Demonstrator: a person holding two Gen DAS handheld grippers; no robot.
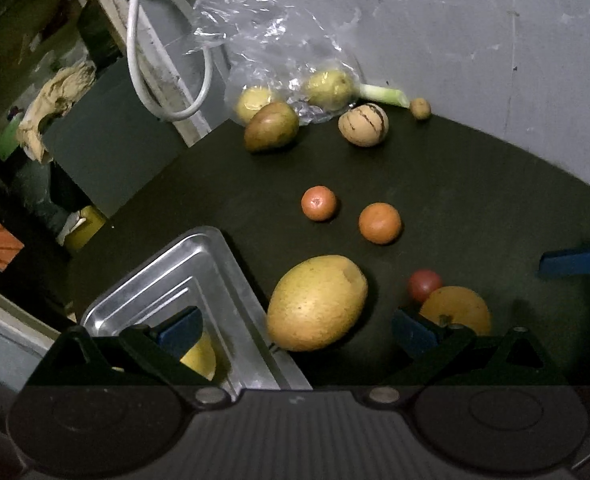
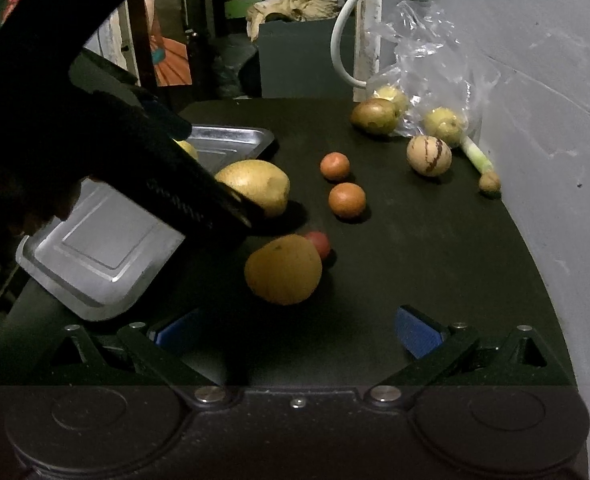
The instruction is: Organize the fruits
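Both grippers spread wide, nothing held. Left gripper [image 1: 295, 326] hangs over the tray's [image 1: 191, 256] corner with the big yellow mango [image 1: 317, 303] directly between its fingers, touching the tray's outer wall; long axis runs diagonal, lower-left to upper-right in left wrist view. One yellow fruit [image 1: 199, 356] already in the tray. Right gripper [image 2: 299, 330] faces the large orange [image 2: 283, 269], dead ahead, small red fruit [image 2: 319, 243] touching behind it. I'd say left takes the mango, across its short axis.
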